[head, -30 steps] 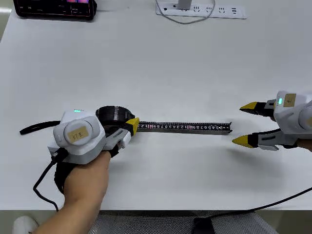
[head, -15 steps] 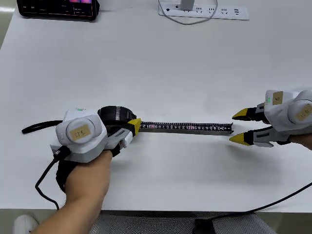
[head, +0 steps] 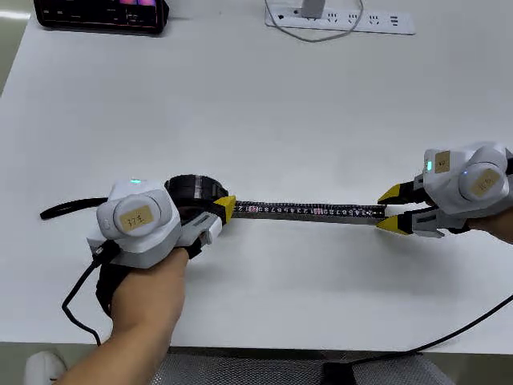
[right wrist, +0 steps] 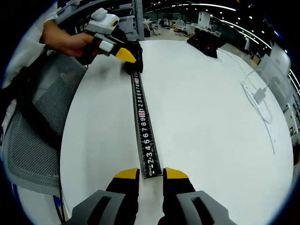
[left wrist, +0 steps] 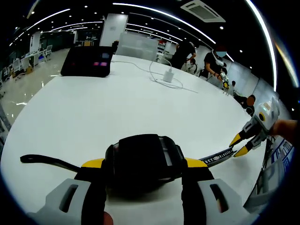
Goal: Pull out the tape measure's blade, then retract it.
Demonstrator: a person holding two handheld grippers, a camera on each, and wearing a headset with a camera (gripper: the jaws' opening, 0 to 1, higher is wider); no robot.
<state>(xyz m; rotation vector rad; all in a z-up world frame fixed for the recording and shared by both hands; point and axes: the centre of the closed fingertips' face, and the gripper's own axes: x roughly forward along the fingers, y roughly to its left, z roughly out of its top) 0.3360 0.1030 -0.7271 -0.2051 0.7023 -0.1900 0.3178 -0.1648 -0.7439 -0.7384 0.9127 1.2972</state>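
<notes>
My left gripper (head: 210, 215) is shut on the black round tape measure case (head: 191, 191), and in the left gripper view its jaws (left wrist: 145, 164) clamp the case (left wrist: 143, 157) from both sides. The dark numbered blade (head: 313, 211) lies flat on the white table, drawn out to the right. My right gripper (head: 386, 210) sits at the blade's free end with its yellow tips closed against both blade edges. In the right gripper view the blade (right wrist: 143, 122) runs from between the tips (right wrist: 151, 174) up to the case (right wrist: 136, 58).
The case's black wrist strap (head: 68, 208) trails left on the table (head: 264, 120). A white power strip (head: 353, 18) with a looped cable and a dark device (head: 100, 12) sit at the far edge. A mesh chair (right wrist: 33, 136) stands at the near edge.
My right gripper has moved left to the blade's end and narrowed its jaws onto it. The left gripper, case and blade have stayed in place.
</notes>
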